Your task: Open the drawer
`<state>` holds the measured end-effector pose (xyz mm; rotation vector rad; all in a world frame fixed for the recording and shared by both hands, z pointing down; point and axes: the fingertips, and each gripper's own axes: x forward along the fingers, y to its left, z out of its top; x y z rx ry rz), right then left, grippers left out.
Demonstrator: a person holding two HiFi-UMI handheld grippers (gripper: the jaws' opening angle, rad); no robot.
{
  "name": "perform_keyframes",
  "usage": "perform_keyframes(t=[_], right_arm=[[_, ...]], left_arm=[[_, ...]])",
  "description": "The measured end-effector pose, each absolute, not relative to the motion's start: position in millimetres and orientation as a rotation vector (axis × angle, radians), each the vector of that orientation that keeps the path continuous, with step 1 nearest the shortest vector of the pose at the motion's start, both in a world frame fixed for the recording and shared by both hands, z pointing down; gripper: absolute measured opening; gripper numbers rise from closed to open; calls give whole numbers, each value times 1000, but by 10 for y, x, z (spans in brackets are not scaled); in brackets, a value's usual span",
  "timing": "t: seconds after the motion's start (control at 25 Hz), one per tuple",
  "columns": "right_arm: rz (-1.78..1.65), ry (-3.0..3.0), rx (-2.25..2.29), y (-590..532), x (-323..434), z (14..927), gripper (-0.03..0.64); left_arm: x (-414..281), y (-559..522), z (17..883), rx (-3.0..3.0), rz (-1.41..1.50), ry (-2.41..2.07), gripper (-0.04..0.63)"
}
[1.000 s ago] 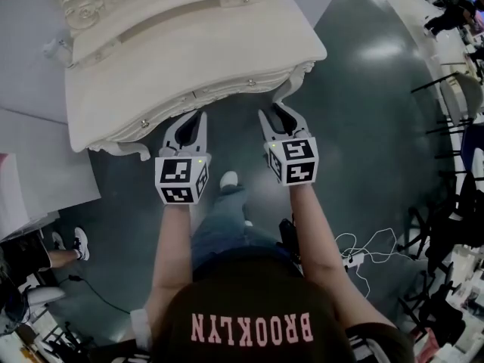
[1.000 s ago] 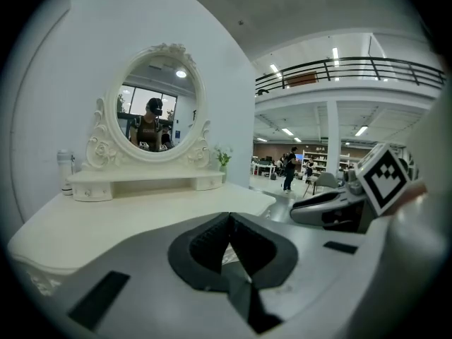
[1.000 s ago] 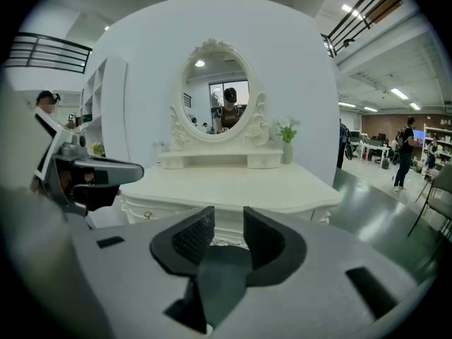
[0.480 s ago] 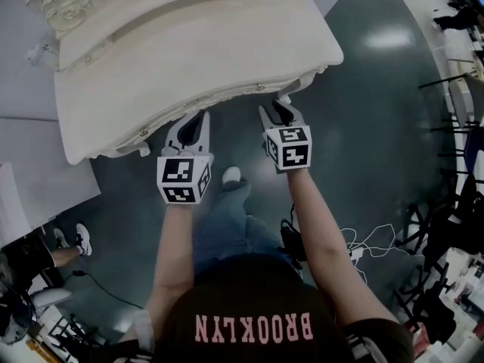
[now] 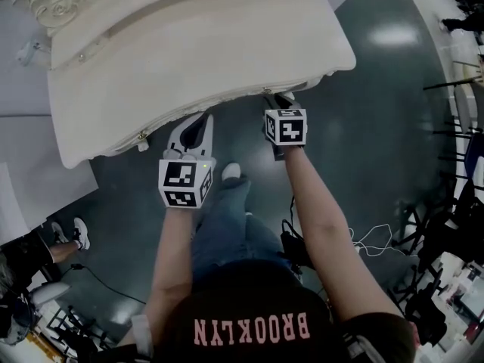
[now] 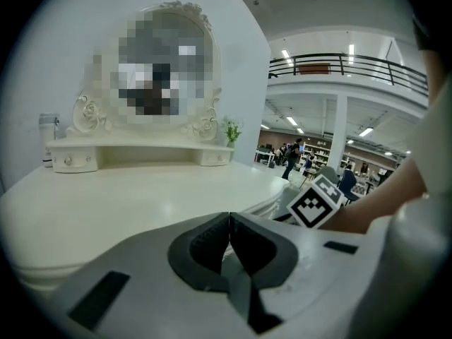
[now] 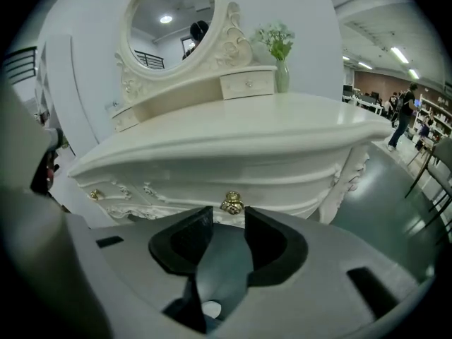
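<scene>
The step in hand is the approach to the handle; the drawer [image 7: 185, 189] is closed, its front sitting flush under the curved near edge of the white dressing table [image 5: 189, 51], on the table's right half. The right gripper [image 7: 228, 217] points down at that front; its jaws have just been opening and stand apart with nothing between them. The gold knob [image 7: 232, 203] sits just beyond the tips, in line with the gap and not yet inside it. In the head view this gripper's tips reach under the table's near edge, so only the right gripper view shows the knob.

The left gripper [image 6: 229, 221] hangs further left and nearer the person; its jaws are pressed together on nothing, and it looks out across the table top toward the mirror [image 6: 164, 69] at the far side. It appears to have no part in this step. A second gold knob [image 7: 94, 194] shows far to the left along the same front, well apart from either gripper.

The next move likely calls for a short push forward so the near knob passes between the open jaws; then a firm closing on it; then a level pull straight back toward the person. The knob is small and rounded, so a grip near its tip could slip off; seating it deep between the pads seems wise.
</scene>
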<state>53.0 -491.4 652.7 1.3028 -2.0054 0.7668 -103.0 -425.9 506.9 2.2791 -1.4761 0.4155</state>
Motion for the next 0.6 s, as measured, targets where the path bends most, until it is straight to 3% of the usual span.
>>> perform_keyframes(t=[0.6], right_arm=[[744,-1891,1266,-5212,402,6826,123]], left_arm=[[-1275,-4288,5323,2232,446,-1468,6]])
